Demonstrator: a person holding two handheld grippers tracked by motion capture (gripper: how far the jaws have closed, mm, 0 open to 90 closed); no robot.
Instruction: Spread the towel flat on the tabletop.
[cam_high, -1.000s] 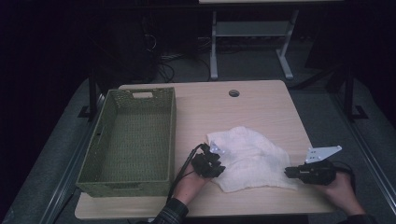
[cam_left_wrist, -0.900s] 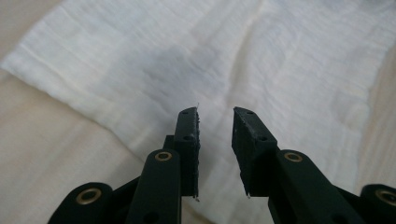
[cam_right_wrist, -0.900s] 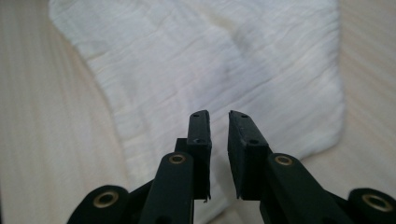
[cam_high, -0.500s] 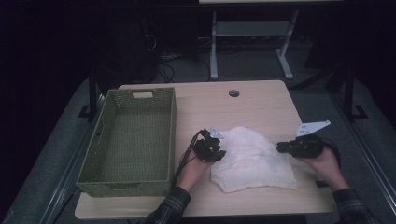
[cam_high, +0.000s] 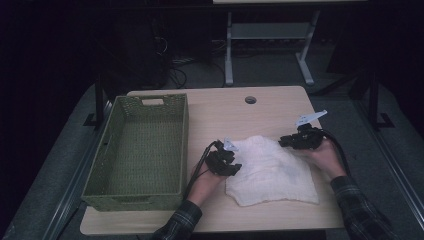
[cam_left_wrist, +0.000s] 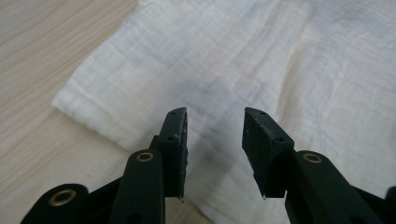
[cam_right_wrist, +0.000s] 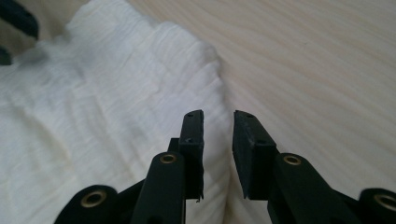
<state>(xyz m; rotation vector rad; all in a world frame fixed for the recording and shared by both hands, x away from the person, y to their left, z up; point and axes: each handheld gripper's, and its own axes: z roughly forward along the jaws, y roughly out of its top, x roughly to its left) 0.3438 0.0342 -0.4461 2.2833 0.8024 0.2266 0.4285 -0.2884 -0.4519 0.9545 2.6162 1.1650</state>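
Pale wooden table (cam_high: 220, 112) with a round grommet hole (cam_high: 250, 100) at the far edge — bearing a green woven basket (cam_high: 107, 175) on the left, a white cloth (cam_high: 272, 170) spread flat near right.

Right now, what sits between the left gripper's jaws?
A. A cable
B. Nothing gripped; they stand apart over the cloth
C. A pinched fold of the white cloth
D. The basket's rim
B: in the left gripper view the left gripper has its pads apart, with flat white cloth showing through the gap.
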